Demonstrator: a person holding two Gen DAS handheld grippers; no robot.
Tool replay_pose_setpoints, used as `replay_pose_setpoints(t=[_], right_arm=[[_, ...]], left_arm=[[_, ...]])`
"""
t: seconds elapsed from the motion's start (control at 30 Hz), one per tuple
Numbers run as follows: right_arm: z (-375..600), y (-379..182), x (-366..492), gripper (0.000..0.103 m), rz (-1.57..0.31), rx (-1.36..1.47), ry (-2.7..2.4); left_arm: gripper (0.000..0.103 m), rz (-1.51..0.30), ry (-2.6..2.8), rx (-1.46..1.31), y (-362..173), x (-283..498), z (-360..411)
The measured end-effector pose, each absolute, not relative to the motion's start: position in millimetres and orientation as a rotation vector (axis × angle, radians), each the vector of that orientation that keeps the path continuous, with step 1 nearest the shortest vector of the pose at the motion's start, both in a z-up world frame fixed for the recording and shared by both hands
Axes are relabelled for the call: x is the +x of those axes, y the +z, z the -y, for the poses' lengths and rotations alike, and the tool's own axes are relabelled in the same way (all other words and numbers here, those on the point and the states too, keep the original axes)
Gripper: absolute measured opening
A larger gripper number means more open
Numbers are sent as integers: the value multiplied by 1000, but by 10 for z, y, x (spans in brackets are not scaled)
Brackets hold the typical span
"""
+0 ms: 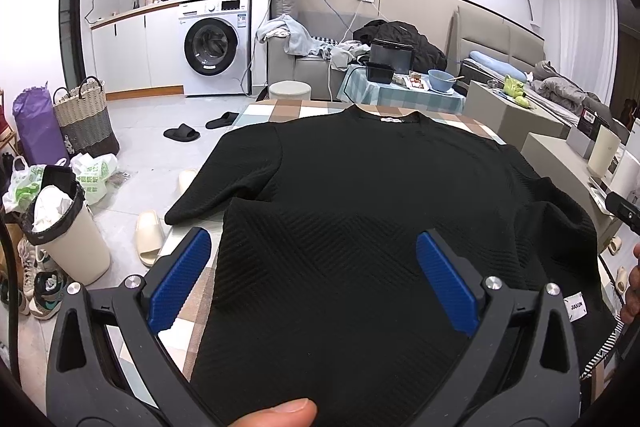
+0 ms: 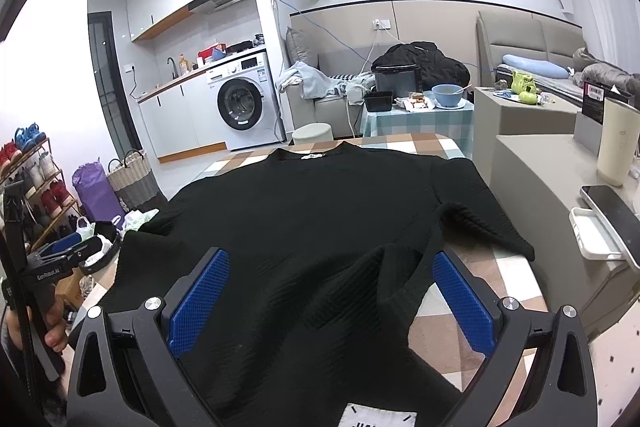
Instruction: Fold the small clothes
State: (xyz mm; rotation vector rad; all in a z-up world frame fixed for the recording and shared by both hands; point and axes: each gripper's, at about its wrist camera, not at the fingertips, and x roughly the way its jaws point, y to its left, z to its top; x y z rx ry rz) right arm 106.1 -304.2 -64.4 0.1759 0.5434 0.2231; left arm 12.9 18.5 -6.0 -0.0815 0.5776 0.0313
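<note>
Left gripper (image 1: 314, 277), black frame with blue ribbed pads (image 1: 180, 277), spread wide, nothing clamped; both pads clear of the fabric at their inner faces, whether they touch it below cannot be told. Between and beneath the two fingers, the hem end of a black textured knit short-sleeved top (image 1: 360, 187), laid flat. A thumb tip (image 1: 276, 413) at the near edge, resting on the cloth close to the gripper base. Ahead of the fingers, body of the top running away to the round neckline with a small white label. To the left of the left finger, one short sleeve spread out toward the table edge. Just right of the right finger, a white fabric tag (image 1: 575, 307) on the hem.

Right gripper (image 2: 330, 301), same build, likewise wide apart and gripping nothing. Between its fingers (image 2: 464, 303), the bottom of the same top (image 2: 304, 211), rumpled here into soft raised folds. Right of the right finger, the other sleeve lying out over the checked brown, white and pale-blue tablecloth (image 2: 472, 311). Close under the gripper base, a white label (image 2: 380, 415). Far left of this gripper, the left one seen from the side.

Beyond the table, a white front-loading washing machine (image 1: 214, 47).
</note>
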Motion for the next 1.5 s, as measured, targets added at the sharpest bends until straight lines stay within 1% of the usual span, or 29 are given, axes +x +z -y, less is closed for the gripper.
replay_pose_setpoints(t=[0.2,0.5,0.7,0.9,0.97,1.03,1.07,1.1,1.13,1.17,1.2,1.27,1.43,1.5], right_arm=[[3048,-621,1069,103,-537,187,219],[3082,-715,1183,103,-583,223,197],[3238,-745,1385,103,-629,310,212],[3369,-696,1584,103,-657,335,135],[3498,-696,1673,103,-665,386,85],[3693,-752,1779,103,-689,459,5],[3823,-796,1825,103,-696,511,-38],[3959,-851,1854,103,-699,571,-69],[4121,-936,1889,103,-705,655,-96],[4244,-1012,1917,100,-708,720,-112],[4395,-1122,1954,92,-714,797,-142],[4607,-1302,2027,82,-735,887,-197],[4852,-1571,2187,82,-785,969,-281],[4941,-1647,2255,79,-809,956,-325]], left_arm=[[102,-564,13,-83,-19,91,-194],[102,-580,-22,-119,-115,191,-210],[102,-606,-15,-168,-191,476,-335],[102,-587,23,-116,-121,756,-398],[102,-588,24,-118,-94,853,-432],[97,-599,41,-121,-78,973,-471],[91,-603,37,-123,-74,1029,-485],[81,-612,27,-126,-73,1090,-502],[77,-628,19,-130,-84,1172,-522],[72,-635,18,-133,-93,1237,-538],[71,-632,10,-133,-95,1291,-547],[71,-615,12,-119,-106,1383,-540],[71,-631,10,-105,-201,1629,-519],[71,-640,10,-105,-241,1727,-506]])
